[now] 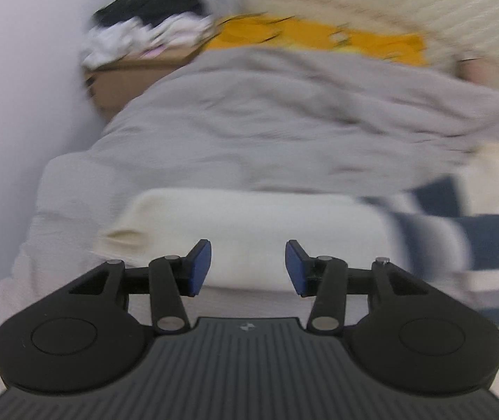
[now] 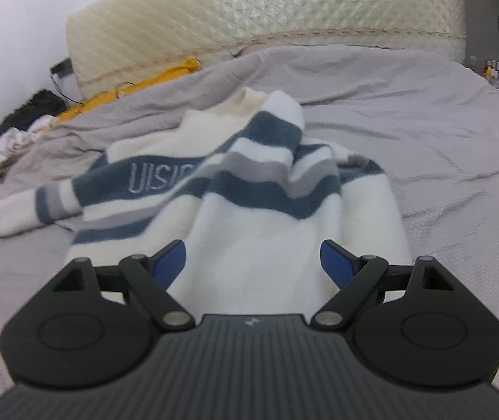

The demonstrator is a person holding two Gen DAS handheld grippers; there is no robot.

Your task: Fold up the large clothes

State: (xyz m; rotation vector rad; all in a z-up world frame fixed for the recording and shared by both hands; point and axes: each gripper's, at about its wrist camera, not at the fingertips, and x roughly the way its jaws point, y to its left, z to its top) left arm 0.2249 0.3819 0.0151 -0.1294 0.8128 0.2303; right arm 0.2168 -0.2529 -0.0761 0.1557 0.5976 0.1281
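Both wrist views looking down, close over the sweater (image 2: 214, 182) (image 1: 249, 217), facing the headboard (image 2: 249, 10); sharing it.

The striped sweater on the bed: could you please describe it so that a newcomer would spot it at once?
Start at the quilted cream headboard, then come down across the grey bedspread. In the middle lies the sweater, partly folded. It is the only fluffy white garment banded in dark blue and grey, with pale lettering on one blue stripe.

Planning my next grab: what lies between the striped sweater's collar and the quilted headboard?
Only rumpled grey bedspread between the sweater collar and the headboard; the right wrist view shows it.
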